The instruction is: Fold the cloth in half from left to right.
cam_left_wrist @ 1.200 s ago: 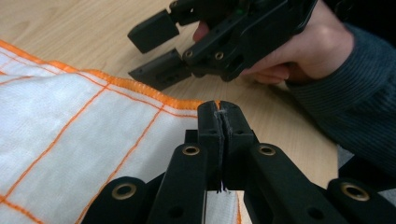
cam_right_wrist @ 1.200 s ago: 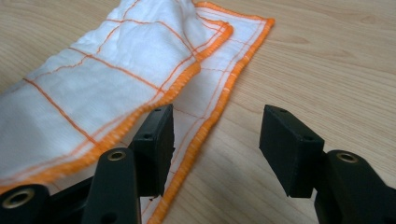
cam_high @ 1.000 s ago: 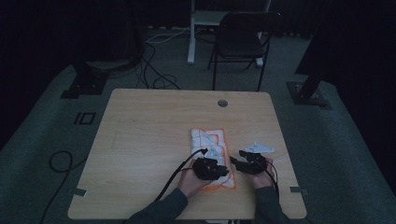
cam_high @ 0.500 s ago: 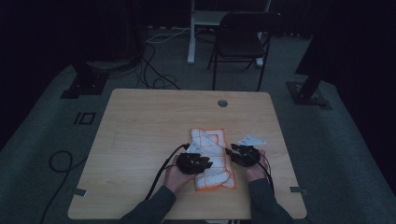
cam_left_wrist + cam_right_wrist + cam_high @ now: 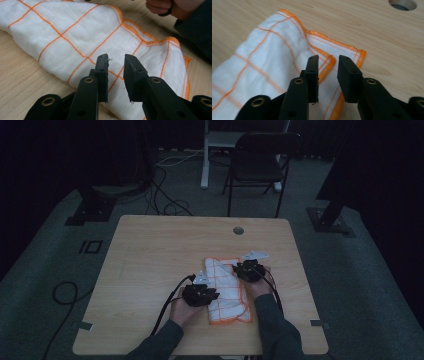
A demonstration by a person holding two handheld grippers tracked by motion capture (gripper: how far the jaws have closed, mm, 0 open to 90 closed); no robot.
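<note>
On the table (image 5: 150, 255) lies the folded cloth (image 5: 227, 287), with the left gripper (image 5: 116, 63) over its near fold and the right gripper (image 5: 328, 65), jaws just narrowed, over its far corner, both slightly open, pinching nothing.

The cloth (image 5: 227, 290) lies on the table (image 5: 150, 255) — between both grippers.

Both grippers, left gripper (image 5: 201, 293) and right gripper (image 5: 248, 270), flank the cloth (image 5: 226, 289)
</note>
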